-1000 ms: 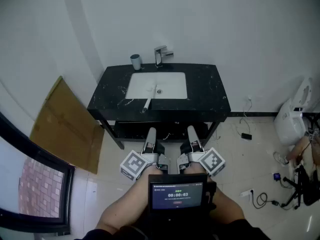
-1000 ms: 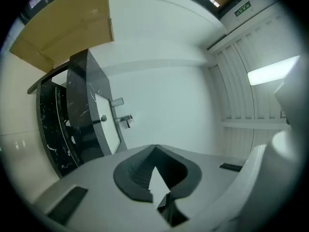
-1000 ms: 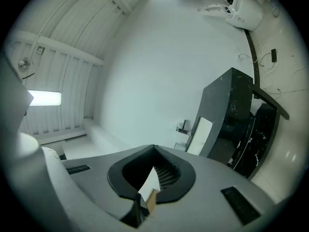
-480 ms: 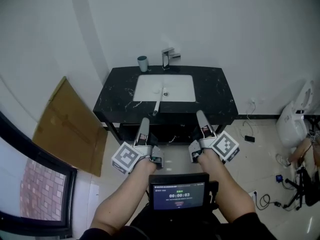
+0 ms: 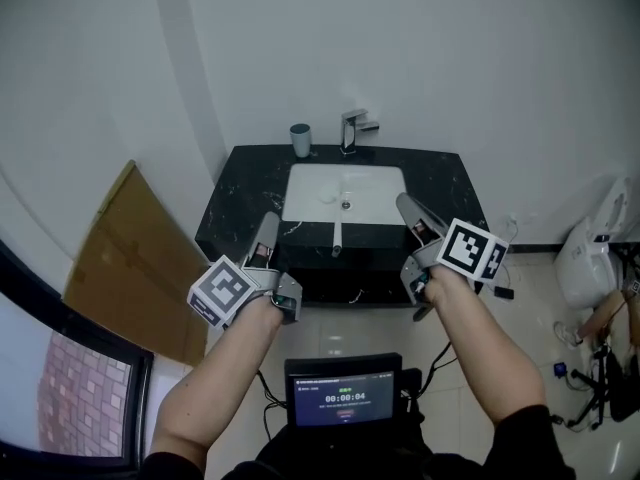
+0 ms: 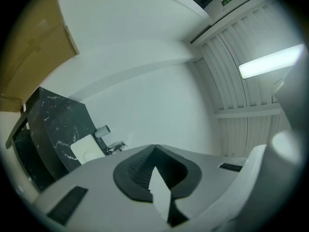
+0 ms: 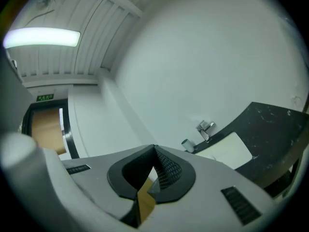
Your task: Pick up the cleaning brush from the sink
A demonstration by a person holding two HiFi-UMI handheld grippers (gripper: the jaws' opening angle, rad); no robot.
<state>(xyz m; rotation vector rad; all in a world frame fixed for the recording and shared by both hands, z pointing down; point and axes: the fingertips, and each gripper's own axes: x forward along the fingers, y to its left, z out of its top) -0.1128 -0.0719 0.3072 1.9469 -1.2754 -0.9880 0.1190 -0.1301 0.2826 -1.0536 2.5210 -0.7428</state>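
In the head view, a black stone counter (image 5: pixel 240 183) with a white square-cornered sink (image 5: pixel 375 183) is seen against a white wall. A long white cleaning brush (image 5: pixel 337 236) is laid with one end in the sink and its handle sticking out over the counter's front edge. A small grey cup (image 5: pixel 300 140) and a shiny metal tap (image 5: pixel 352 128) are set behind the sink. The grey left gripper (image 5: pixel 268 224) and the grey right gripper (image 5: pixel 404 202) are held up in front of the counter. The brush is found between them, apart from both. A flat brown cardboard sheet (image 5: pixel 130 258) is leaned by the wall at the left.

In the left gripper view, the two jaws are seen pressed together, with nothing between them. The counter, sink, cup and tap are seen far off at the left.

In the right gripper view, the jaws are closed together too, and nothing is held. The sink and tap are seen at the right.
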